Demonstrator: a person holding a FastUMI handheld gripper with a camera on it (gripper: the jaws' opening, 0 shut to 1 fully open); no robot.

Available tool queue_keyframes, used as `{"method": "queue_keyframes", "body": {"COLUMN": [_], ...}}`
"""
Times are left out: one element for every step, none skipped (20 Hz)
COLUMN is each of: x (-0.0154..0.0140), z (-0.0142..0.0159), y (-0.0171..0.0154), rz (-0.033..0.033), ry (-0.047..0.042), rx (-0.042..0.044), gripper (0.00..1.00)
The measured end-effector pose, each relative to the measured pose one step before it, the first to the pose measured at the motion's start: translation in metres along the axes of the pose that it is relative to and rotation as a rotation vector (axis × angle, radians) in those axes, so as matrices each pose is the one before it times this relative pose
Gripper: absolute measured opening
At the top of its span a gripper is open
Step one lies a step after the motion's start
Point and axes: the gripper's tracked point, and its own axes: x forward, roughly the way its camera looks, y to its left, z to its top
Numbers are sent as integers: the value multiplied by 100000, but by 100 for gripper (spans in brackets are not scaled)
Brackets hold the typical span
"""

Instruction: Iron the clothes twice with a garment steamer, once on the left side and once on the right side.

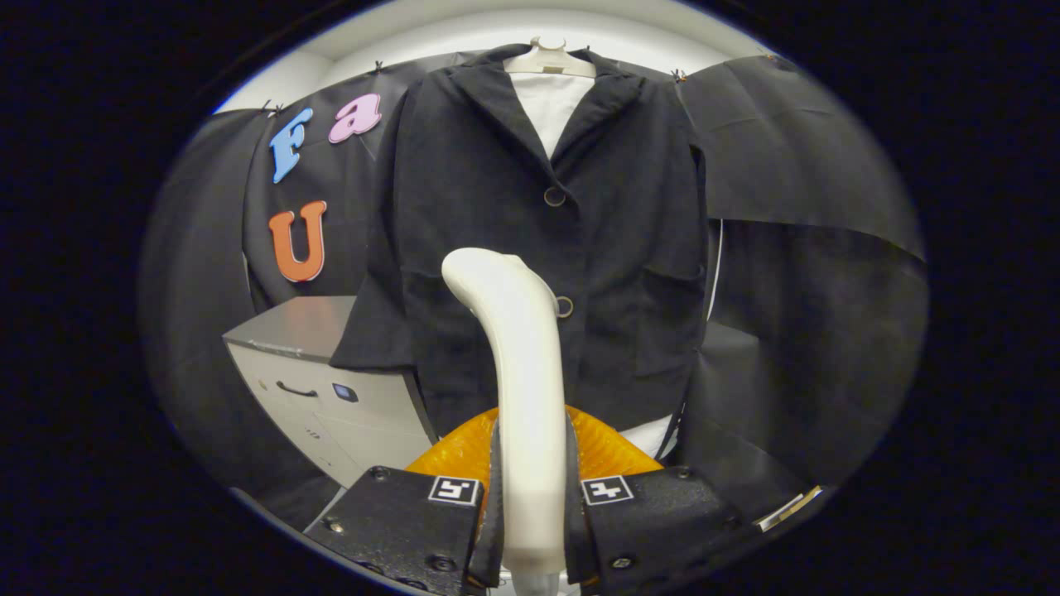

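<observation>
Black cloth is draping the booth's walls, with a pale ceiling band showing above it. Down in front, the gripper (530, 497) is clamping both fingers (414, 517) against the white handle of the garment steamer (522, 364), one finger pressing on each side. That handle is rising straight up between the fingers and curving over at its top toward the left. An orange, ribbed part (604, 451) is sitting just behind the fingers, at the foot of the handle. Beyond the steamer, a dark jacket (497, 207) is hanging on a white hanger (551, 58) against the cloth wall, buttoned over something white at the collar; the steamer's curved top is lying in front of the jacket's lower middle, beside its lower button (564, 306). A grey cabinet (319, 389) with a drawer handle is standing beside the jacket's sleeve, beyond the fingers and off to the side.
</observation>
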Motion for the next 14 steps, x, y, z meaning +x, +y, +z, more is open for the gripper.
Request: {"method": "queue_keyframes", "body": {"x": [66,182,171,-279,80,131,129,143,127,152,81,113,99,184], "z": [-934,-984,-638,-994,-855,-655,-865,-672,-754,-1112,-868,-804,-1022,-1050], "y": [-221,-246,-148,-375,-370,-216,-172,-9,-47,-126,-89,-53,-87,-52], "rz": [-15,-212,-335,-191,-367,-192,-250,12,-127,80,-149,-270,-528,-620], "ry": [1364,1745,1534,1525,1463,1132,1504,1224,1612,1763,1530,1393,1499,1649], "rx": [-383,-346,-234,-393,-342,-448,-370,-173,-148,-142,16,-219,-222,-319], "gripper": [32,32,32,32,32,32,32,32,32,32,32,32,32,32]}}
